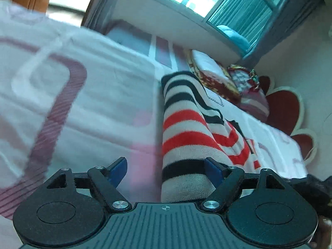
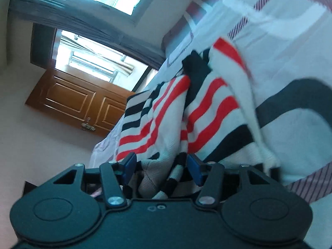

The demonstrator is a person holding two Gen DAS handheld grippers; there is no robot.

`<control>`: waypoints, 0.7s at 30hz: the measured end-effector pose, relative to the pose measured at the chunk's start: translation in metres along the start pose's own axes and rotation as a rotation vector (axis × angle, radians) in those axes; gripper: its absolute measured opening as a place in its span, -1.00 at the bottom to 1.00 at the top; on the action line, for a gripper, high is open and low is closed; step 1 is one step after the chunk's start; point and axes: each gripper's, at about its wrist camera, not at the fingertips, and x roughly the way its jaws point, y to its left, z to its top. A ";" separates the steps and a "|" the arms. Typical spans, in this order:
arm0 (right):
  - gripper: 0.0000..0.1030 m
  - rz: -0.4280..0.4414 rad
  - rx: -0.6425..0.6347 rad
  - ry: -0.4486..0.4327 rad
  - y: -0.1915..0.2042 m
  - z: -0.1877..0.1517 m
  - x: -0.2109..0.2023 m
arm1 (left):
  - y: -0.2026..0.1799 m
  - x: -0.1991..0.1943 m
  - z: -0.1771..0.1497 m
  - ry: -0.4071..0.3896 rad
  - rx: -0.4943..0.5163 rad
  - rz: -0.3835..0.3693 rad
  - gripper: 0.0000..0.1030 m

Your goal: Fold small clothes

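The red, black and white striped knit garment (image 1: 182, 124) lay half-folded on the bed's white patterned sheet (image 1: 99, 87); my left tool (image 1: 166, 166) stood spread, my right tool (image 2: 161, 166) parted around its bunched edge, folding unfinished.

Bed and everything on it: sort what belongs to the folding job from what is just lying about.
Job:
striped sweater
left gripper, jaws open
right gripper, cloth between the jaws

Lying about:
bedsheet
folded blankets
red flower-shaped rug
wooden door
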 end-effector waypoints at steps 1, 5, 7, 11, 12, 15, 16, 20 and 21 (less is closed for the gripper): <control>0.02 -0.019 -0.006 0.018 0.002 0.002 0.005 | 0.003 0.001 -0.002 0.004 -0.018 -0.012 0.56; 0.04 -0.109 -0.148 0.042 0.027 0.004 0.022 | 0.002 0.004 -0.011 0.006 -0.009 -0.013 0.56; 0.06 -0.144 -0.221 0.041 0.042 0.005 0.026 | 0.000 0.005 -0.012 0.010 0.001 -0.012 0.56; 0.23 -0.092 -0.149 0.042 0.038 0.008 0.021 | -0.001 0.012 -0.008 0.018 -0.008 -0.022 0.56; 0.25 -0.067 -0.116 0.042 0.031 0.009 0.017 | -0.001 0.016 -0.007 0.016 -0.008 -0.021 0.56; 0.30 -0.027 -0.035 0.063 0.017 0.012 0.018 | -0.004 0.017 -0.008 0.002 0.009 -0.001 0.56; 0.30 -0.046 -0.044 0.080 0.018 0.012 0.021 | -0.007 0.016 -0.008 -0.003 0.021 0.010 0.56; 0.24 -0.160 -0.148 0.151 0.036 0.011 0.038 | -0.011 0.016 -0.007 -0.006 0.030 0.027 0.56; 0.17 -0.187 -0.169 0.153 0.039 0.012 0.039 | -0.010 0.015 -0.006 -0.004 0.027 0.025 0.56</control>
